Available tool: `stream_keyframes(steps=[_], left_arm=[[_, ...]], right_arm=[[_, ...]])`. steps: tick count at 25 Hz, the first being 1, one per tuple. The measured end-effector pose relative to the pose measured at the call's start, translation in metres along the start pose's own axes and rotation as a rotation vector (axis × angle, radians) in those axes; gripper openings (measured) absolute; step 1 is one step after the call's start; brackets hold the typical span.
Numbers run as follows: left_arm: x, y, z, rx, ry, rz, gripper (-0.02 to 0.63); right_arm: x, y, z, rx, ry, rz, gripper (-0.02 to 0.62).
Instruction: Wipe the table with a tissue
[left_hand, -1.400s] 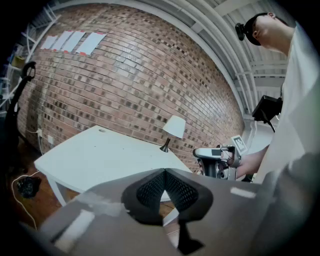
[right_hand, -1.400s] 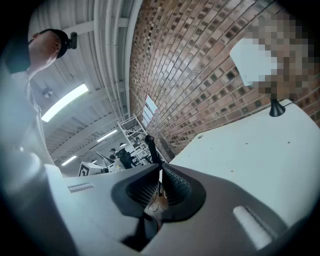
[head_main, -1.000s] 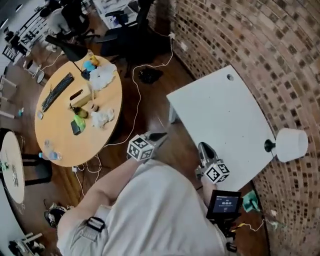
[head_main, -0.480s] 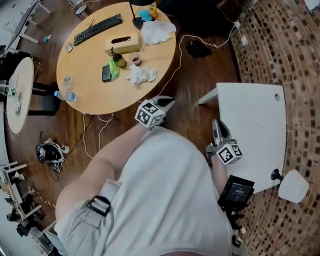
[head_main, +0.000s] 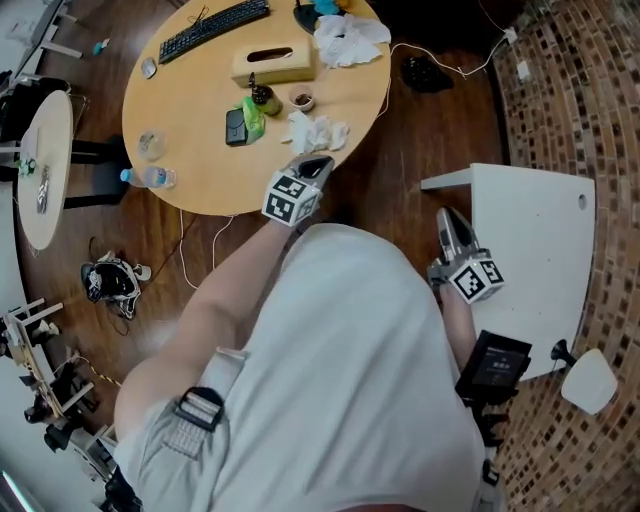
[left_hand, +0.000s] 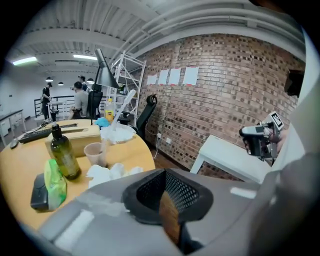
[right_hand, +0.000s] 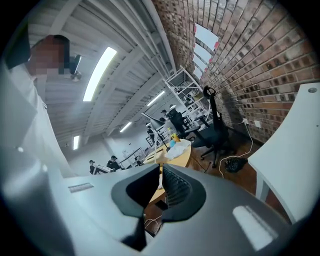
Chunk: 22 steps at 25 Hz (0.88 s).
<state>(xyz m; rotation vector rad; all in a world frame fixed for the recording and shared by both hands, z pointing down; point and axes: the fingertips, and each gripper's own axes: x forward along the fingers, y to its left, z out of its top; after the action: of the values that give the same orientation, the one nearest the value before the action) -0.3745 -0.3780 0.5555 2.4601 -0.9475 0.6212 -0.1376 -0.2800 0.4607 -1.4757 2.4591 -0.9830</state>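
Round wooden bench (head_main: 190, 120) carries a crumpled tissue (head_main: 315, 132) near its edge, just beyond the left gripper (head_main: 317, 166), pressed together, empty. Right gripper (head_main: 448, 218), likewise closed and empty, beside white bench (head_main: 530, 240).

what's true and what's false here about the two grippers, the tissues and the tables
1. The left gripper is shut with nothing between its jaws. True.
2. A crumpled tissue lies on the round wooden table, just ahead of the left gripper. True.
3. The tissue box stands on the white table. False: it stands on the round wooden table.
4. The right gripper holds a tissue. False: its jaws are shut on nothing, near the white table.
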Motion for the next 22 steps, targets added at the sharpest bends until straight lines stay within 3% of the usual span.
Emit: stream_keyframes(steps=[4,7,11,17,20,22], left_arm=[[-0.005,0.044,0.007,0.018,-0.009,0.081,0.006],[-0.003,0.074,0.002,0.017,0.03,0.132,0.012],[0.006,0.101,-0.006,0.036,0.096,0.156,0.178],[0.039,0.125,-0.033,0.022,0.218,0.18,0.255],[0.045,0.128,-0.046,0.004,0.256,0.192,0.25],[0.044,0.128,-0.051,-0.001,0.263,0.186,0.195]], right_arm=[[0.029,0.01,0.003,-0.015,0.019,0.013,0.02],[0.044,0.014,0.005,-0.023,0.028,0.009,0.02],[0.06,0.016,0.007,-0.03,0.026,-0.003,0.02],[0.07,0.016,0.013,-0.019,0.008,-0.049,0.02],[0.069,0.017,0.012,-0.013,0.0,-0.07,0.02],[0.065,0.015,0.01,-0.005,-0.014,-0.091,0.02]])
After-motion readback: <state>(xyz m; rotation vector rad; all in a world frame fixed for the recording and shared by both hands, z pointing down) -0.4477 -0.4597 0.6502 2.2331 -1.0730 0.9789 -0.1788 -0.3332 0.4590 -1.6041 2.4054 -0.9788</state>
